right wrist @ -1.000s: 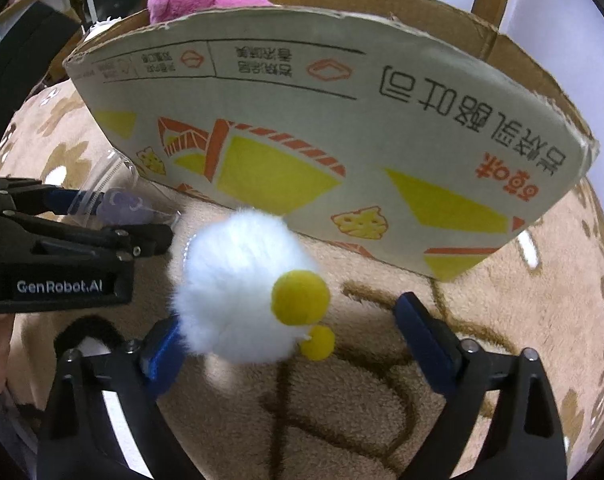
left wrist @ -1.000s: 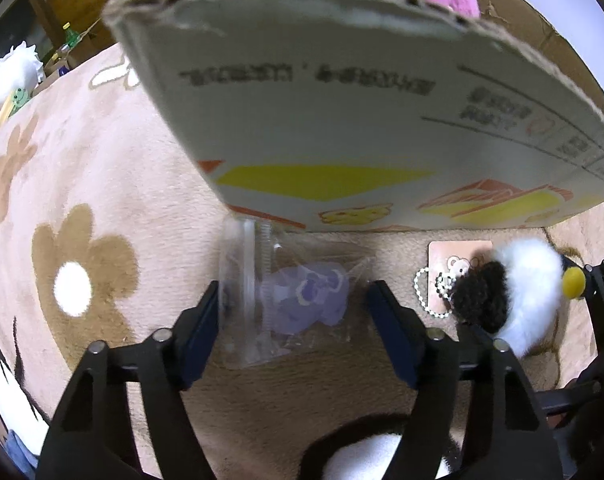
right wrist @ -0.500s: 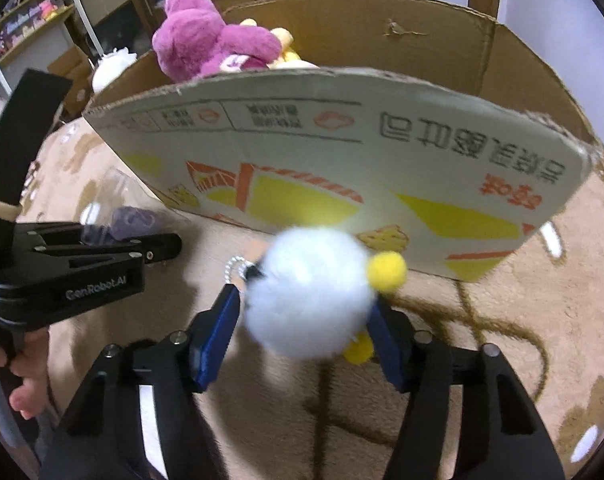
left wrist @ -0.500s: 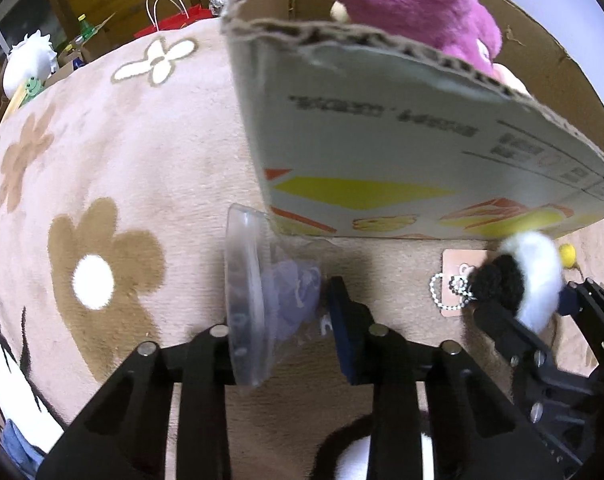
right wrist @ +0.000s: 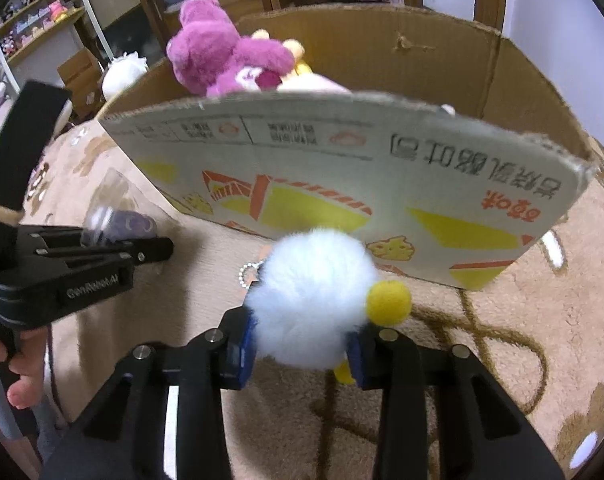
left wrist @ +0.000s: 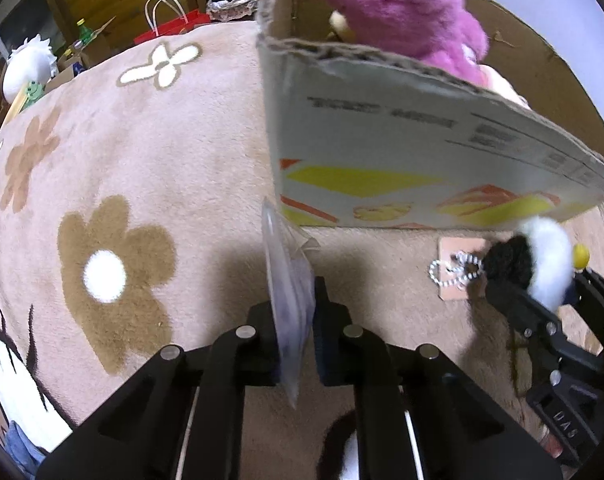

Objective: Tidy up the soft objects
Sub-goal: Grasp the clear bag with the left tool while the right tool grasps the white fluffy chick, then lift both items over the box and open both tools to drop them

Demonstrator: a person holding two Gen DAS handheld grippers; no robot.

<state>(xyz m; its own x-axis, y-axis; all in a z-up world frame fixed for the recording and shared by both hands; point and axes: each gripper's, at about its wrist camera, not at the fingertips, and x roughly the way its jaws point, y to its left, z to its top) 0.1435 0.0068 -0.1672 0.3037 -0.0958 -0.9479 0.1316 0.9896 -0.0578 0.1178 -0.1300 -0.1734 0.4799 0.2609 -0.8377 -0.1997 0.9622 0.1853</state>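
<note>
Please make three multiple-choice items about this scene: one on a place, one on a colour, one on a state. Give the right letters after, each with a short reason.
1. Where is the pink plush bear?
A. inside the open cardboard box
B. on the beige flowered carpet
C. in the left tongs

2. What colour is the small round ball on the fluffy white pompom toy?
A. red
B. yellow
C. green

3. What state are the left tongs in?
A. wide open and empty
B. closed on the clear plastic bag with a purple item
C. closed on a metal chain

Answers:
1 A, the bear lies above the box's front wall, within its sides.
2 B, the ball shows plain yellow beside the white fur, which the right tongs grip.
3 B, both fingers press the bag's sides.
</note>
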